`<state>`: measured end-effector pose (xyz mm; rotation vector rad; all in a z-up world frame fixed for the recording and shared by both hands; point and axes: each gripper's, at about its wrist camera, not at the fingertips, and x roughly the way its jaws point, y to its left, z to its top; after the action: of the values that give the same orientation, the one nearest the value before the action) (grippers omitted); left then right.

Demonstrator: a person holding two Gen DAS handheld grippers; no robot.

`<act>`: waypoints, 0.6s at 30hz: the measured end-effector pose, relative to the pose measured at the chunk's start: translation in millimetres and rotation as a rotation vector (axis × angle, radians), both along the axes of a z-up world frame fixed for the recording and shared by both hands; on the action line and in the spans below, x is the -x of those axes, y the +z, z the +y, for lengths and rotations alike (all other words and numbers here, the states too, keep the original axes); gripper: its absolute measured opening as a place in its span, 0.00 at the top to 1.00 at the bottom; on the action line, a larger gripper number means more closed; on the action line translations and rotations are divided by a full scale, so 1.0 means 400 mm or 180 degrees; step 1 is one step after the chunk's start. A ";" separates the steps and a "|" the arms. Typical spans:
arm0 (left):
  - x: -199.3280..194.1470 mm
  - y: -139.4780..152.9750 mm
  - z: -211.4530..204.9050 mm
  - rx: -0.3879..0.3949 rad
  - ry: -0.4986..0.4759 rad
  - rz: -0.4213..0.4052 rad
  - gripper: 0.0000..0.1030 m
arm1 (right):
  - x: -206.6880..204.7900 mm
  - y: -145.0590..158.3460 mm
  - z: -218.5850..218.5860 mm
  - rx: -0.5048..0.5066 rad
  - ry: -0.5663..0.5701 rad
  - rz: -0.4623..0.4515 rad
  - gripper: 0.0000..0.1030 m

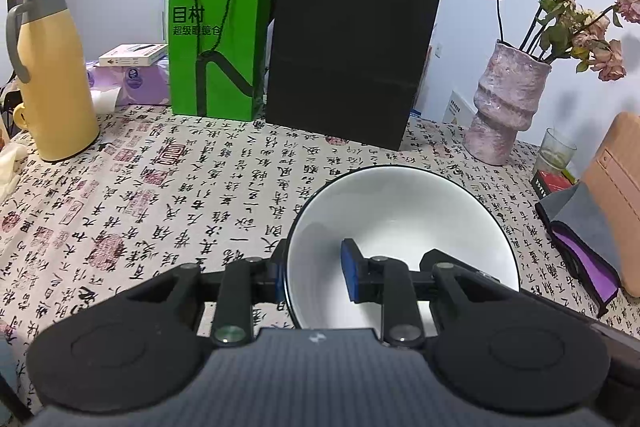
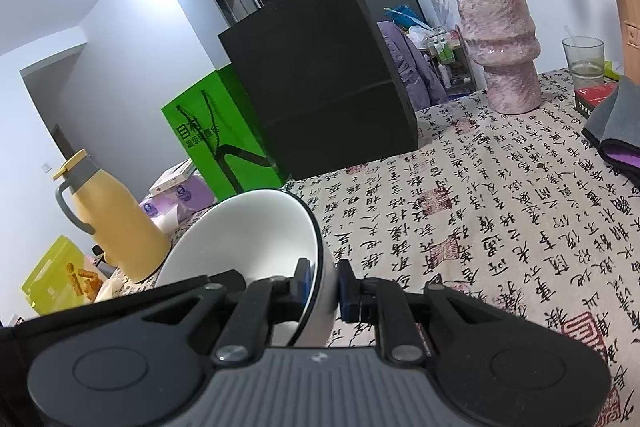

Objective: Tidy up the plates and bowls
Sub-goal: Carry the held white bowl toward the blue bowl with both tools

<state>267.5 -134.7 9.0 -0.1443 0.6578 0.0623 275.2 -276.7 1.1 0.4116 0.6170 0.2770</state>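
Note:
A white bowl (image 1: 400, 219) with a thin dark rim hangs tilted above the table, held from both sides. My left gripper (image 1: 316, 273) is shut on the bowl's left wall, with one blue pad inside and the other outside. In the right wrist view the same bowl (image 2: 248, 227) leans to the left. There my right gripper (image 2: 325, 283) is shut on its right wall, again with one pad inside and one outside. The bowl is empty. No plates are in view.
The table (image 1: 120, 195) has a cloth printed with calligraphy. At the back stand a yellow thermos jug (image 1: 52, 67), a green paper bag (image 1: 220, 47), a black paper bag (image 1: 352, 47) and a pink vase (image 1: 504, 99) of dried roses. A glass (image 1: 556, 151) and a grey-purple cloth (image 1: 580, 239) lie right.

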 end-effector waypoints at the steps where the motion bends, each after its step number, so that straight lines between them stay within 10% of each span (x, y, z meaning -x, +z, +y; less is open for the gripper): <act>1: 0.005 0.001 0.004 0.0001 0.0002 -0.0001 0.74 | 0.004 0.001 0.004 0.0002 0.0003 -0.0001 0.85; 18: 0.075 0.022 0.078 0.0057 0.0086 -0.0080 0.74 | 0.061 0.032 0.080 0.0066 0.0102 -0.0068 0.85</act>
<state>237.3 -103.4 17.9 -0.1711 0.6316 0.0804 250.7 -244.8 13.7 0.3785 0.6054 0.3050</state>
